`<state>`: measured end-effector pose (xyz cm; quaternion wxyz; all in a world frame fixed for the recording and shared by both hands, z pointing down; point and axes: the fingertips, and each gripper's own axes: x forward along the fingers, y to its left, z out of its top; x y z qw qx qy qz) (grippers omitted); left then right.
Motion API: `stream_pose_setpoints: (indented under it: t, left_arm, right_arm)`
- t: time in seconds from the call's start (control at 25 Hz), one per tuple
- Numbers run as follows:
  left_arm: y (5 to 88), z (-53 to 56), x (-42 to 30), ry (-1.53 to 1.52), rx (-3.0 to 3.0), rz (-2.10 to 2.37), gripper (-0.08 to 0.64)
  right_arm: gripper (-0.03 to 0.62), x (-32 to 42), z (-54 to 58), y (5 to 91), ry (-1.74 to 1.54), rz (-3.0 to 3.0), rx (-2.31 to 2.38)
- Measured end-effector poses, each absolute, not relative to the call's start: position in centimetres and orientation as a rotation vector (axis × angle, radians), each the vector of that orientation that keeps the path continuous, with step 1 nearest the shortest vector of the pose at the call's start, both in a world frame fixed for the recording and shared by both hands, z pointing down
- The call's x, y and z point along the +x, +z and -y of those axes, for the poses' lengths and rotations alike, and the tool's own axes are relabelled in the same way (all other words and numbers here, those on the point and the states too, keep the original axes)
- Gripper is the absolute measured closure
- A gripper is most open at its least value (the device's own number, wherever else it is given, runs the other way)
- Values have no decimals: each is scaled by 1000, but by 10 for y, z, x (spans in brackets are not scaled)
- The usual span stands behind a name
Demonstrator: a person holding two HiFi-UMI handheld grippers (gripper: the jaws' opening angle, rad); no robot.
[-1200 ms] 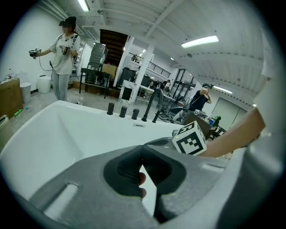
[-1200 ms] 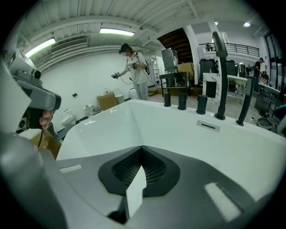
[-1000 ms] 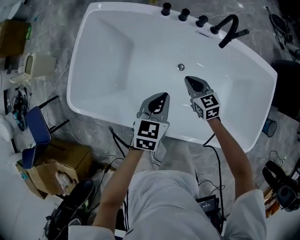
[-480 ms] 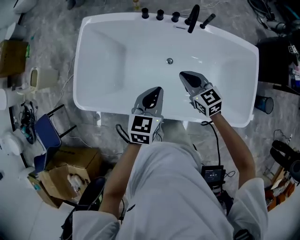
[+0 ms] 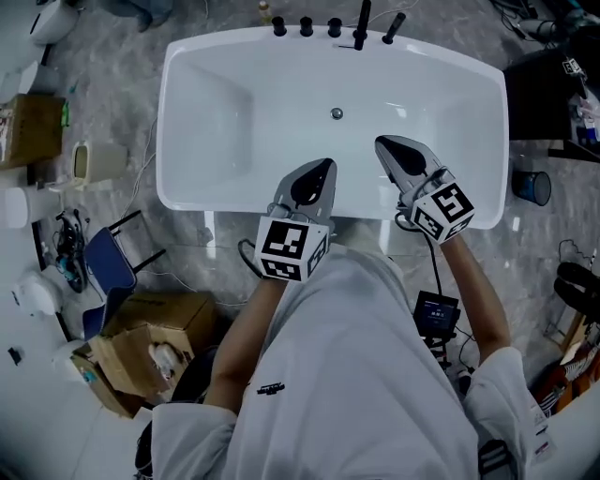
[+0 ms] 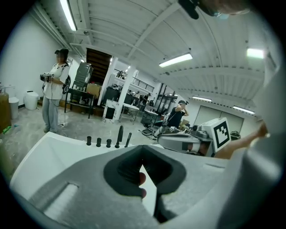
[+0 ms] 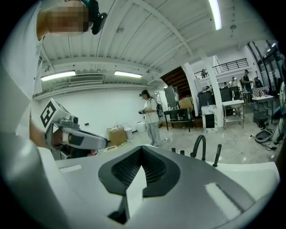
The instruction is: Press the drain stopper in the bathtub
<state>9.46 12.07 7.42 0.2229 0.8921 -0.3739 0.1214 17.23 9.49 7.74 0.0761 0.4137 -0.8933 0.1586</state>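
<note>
The white bathtub (image 5: 216, 122) fills the top of the head view, and the small round metal drain stopper (image 5: 337, 113) sits in its floor below the black faucet (image 5: 361, 26). My left gripper (image 5: 323, 166) hovers over the near rim, shut and holding nothing. My right gripper (image 5: 382, 143) hangs just inside the near rim, right of and nearer than the stopper, also shut and holding nothing. Neither touches the stopper. The left gripper view shows the black faucet (image 6: 119, 135) and the right gripper (image 6: 187, 142). The stopper is hidden in both gripper views.
Cardboard boxes (image 5: 141, 337), a blue chair (image 5: 108, 267) and cables lie on the floor to the left. A blue cup (image 5: 534, 186) and a small device (image 5: 436, 314) are to the right. A person (image 6: 53, 89) stands beyond the tub's far end.
The view has pulled back and the tub now sits higher in the picture. Both grippers have drawn back from the tub's middle toward its near rim, still shut.
</note>
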Motion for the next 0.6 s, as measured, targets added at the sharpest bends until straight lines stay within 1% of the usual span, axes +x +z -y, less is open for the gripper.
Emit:
stream_pose_setpoints:
  t: [0.32, 0.6]
  left_arm:
    - [20, -143, 119, 221, 2509, 1033, 558]
    - [-19, -156, 130, 160, 2603, 1095, 558]
  right_arm:
    - [589, 195, -141, -19, 320, 2808, 1368]
    - [598, 199, -164, -54, 342, 2839, 1537]
